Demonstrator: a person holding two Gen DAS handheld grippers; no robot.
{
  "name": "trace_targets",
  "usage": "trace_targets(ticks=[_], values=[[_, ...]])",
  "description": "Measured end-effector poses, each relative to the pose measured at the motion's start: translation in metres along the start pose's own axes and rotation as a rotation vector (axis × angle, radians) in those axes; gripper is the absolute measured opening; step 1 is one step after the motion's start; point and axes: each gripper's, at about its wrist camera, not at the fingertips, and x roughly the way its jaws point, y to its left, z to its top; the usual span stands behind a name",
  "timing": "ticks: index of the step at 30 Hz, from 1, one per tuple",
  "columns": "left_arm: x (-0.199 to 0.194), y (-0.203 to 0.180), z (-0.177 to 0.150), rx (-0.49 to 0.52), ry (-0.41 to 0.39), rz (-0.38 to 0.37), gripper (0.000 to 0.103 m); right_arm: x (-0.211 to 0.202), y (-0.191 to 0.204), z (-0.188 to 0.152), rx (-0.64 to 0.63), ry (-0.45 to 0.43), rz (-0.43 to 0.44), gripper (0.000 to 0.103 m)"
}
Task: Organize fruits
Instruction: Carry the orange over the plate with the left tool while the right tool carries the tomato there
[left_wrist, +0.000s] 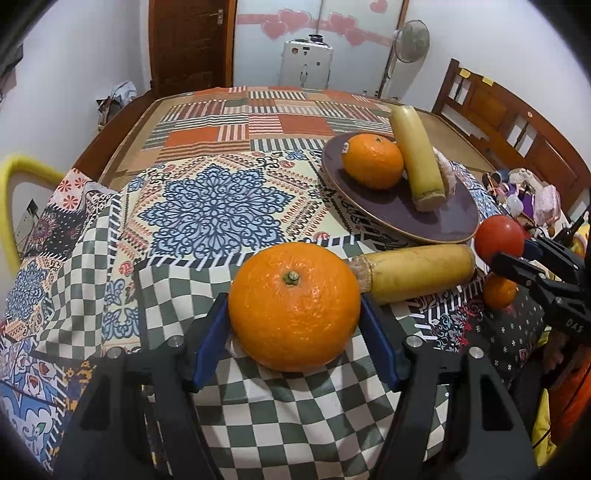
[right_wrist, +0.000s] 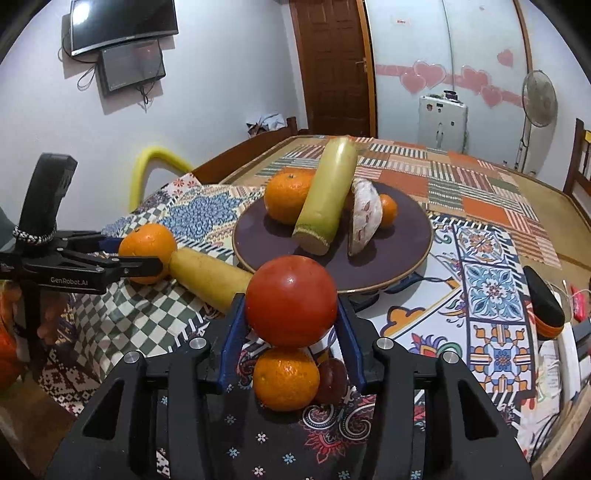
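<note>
A large orange (left_wrist: 293, 306) rests on the checked cloth, and my left gripper (left_wrist: 293, 301) is shut on it, a blue pad pressed on each side. The right wrist view shows that same left gripper (right_wrist: 140, 254) at the left. My right gripper (right_wrist: 290, 301) is shut on a red tomato (right_wrist: 291, 295), held above a small orange (right_wrist: 286, 380) and a dark red fruit (right_wrist: 334, 380). A yellow stalk piece (left_wrist: 421, 273) lies between the two grippers. Behind it, the dark purple plate (left_wrist: 443, 225) carries an orange (left_wrist: 373, 160), a yellow-green stalk piece (left_wrist: 417, 158) and a white speckled wedge (right_wrist: 364, 216).
Patterned cloths cover the wooden table (left_wrist: 122, 125). Wooden chairs (left_wrist: 491, 107) stand at the right, and a yellow curved bar (left_wrist: 14, 173) sits off the left edge. Clutter (left_wrist: 524, 192) lies by the table's right side. An orange-and-black handle (right_wrist: 546, 306) pokes in at the right.
</note>
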Motion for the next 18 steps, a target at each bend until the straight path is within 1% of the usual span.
trace_targets(ticks=[7,14,18], values=[[-0.019,-0.003,0.011,-0.003,-0.047,0.011,0.067,-0.015,-0.004,0.008,0.001,-0.04,-0.026,0.043],[-0.038,-0.023,0.028,0.025,-0.109,-0.019,0.067,-0.025,-0.019,0.017,0.014,-0.07,-0.062,0.043],[-0.038,-0.036,0.039,0.04,-0.126,-0.038,0.067,-0.027,-0.028,0.021,0.019,-0.079,-0.085,0.043]])
